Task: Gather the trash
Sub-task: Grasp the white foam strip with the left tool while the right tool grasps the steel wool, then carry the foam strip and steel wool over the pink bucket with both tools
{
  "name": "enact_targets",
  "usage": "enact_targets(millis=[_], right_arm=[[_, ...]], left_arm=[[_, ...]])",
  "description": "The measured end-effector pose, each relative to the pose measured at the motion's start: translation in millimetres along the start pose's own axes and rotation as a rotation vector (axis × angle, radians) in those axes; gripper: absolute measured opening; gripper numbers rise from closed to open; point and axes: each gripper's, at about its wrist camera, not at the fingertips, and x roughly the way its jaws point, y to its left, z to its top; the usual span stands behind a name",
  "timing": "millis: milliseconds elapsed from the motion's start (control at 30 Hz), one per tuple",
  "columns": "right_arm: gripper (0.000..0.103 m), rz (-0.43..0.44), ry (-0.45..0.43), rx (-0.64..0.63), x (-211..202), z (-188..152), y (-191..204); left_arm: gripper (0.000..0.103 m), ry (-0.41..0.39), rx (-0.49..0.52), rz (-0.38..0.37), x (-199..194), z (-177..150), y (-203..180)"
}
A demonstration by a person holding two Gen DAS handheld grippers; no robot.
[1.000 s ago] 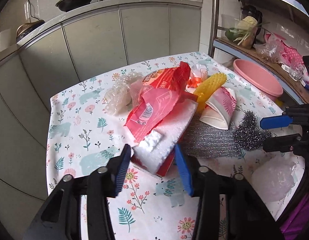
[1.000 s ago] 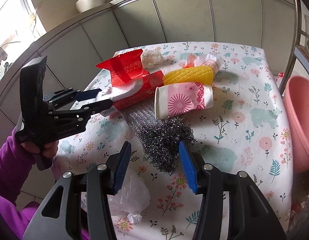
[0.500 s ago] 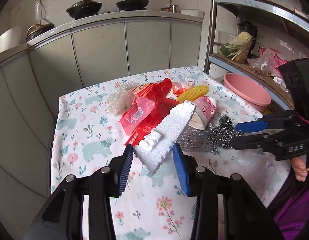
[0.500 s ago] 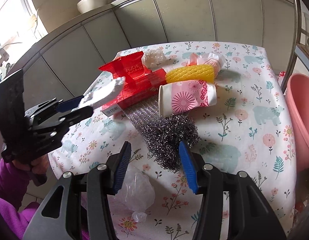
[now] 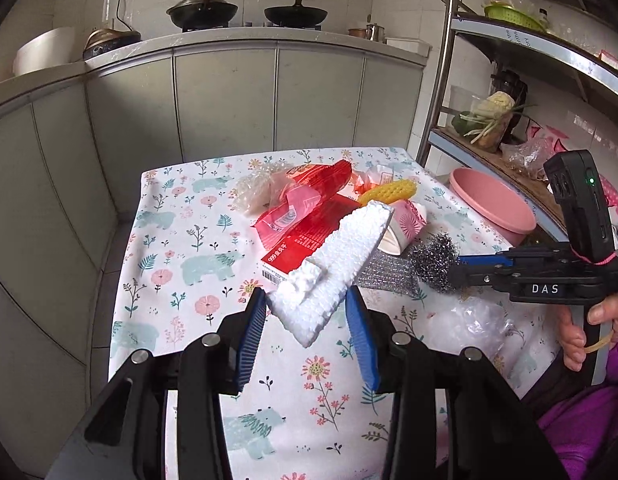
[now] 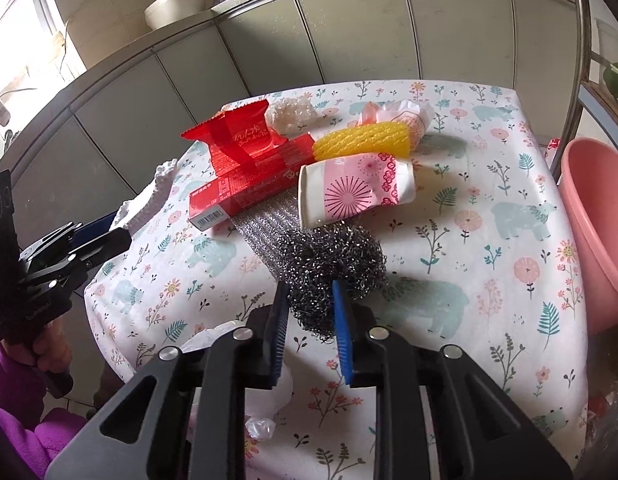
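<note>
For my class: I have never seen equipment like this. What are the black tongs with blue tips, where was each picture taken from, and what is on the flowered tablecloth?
No robot here: a person holds a hand-operated two-finger gripper in each hand, each carrying a fisheye camera looking along its fingers. One picture is the left gripper's view; it is shut on a white foam piece. The other is the right gripper's view, shut on a grey steel-wool scourer. Still on the flowered tablecloth: a red cardboard box, a pink-patterned paper cup on its side, a yellow mesh sleeve and a crumpled clear plastic bag.
</note>
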Motion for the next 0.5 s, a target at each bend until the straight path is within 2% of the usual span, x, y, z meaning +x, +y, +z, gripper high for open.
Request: enact_targets(millis=[500], right_arm=[[0.019, 0.015, -0.113, 0.017, -37, -1, -7]], left_arm=[[0.041, -0.042, -0.021, 0.030, -6, 17, -16]])
